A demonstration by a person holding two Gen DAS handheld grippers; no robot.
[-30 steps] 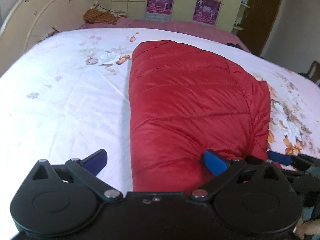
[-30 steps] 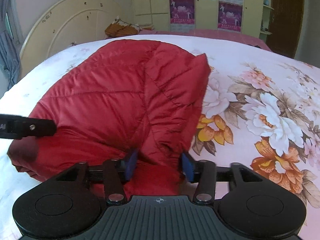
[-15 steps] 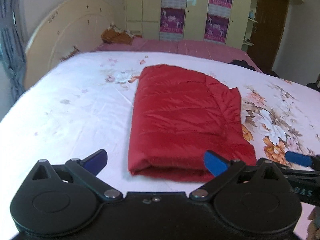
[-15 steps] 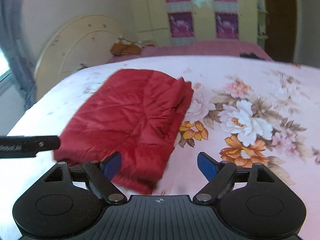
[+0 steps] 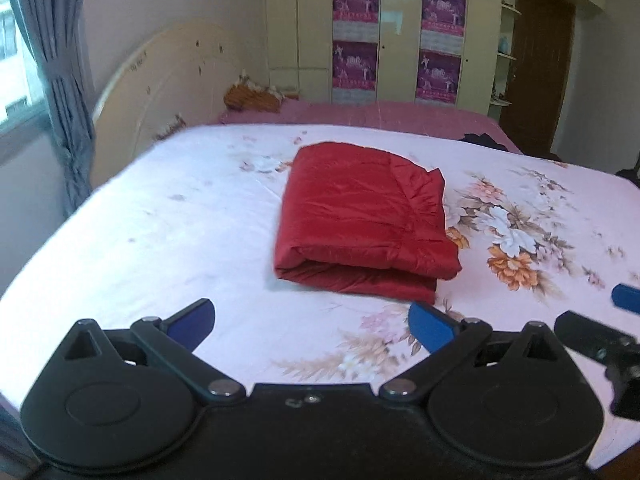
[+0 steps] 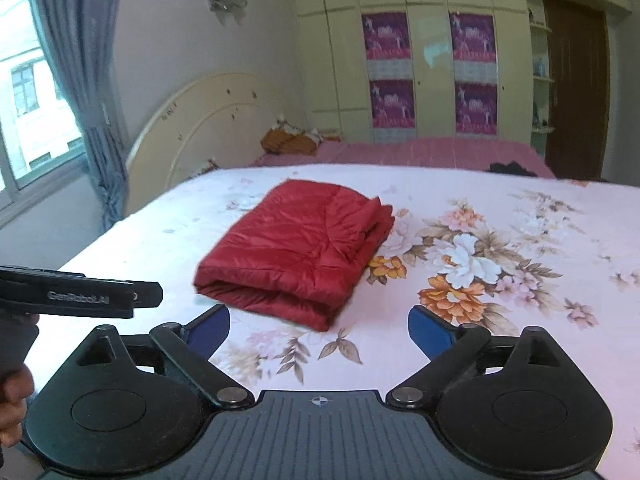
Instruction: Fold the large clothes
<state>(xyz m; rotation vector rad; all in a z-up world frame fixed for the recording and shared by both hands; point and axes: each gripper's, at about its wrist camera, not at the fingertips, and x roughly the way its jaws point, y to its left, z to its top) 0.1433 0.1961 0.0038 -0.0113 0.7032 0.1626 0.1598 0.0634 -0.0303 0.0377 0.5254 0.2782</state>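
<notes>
Now we hold left gripper (image 5: pixel 311 325) & right gripper (image 6: pixel 319 328) spread, empty, off the red jacket (image 5: pixel 362 216): folded bundle mid-bed (image 5: pixel 140 248), near edge side, looks done.

Folded jacket (image 5: pixel 360 216) on bed (image 5: pixel 160 248) — headboard (image 5: pixel 160 92) left; wardrobe (image 5: pixel 400 32) behind.

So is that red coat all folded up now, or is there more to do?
It looks done: the red jacket lies on the flowered bedsheet as a compact, layered bundle. Nothing is in hand; the left gripper and right gripper are both open, short of the jacket. Little seems left, perhaps only tidying its uneven right edge.
</notes>
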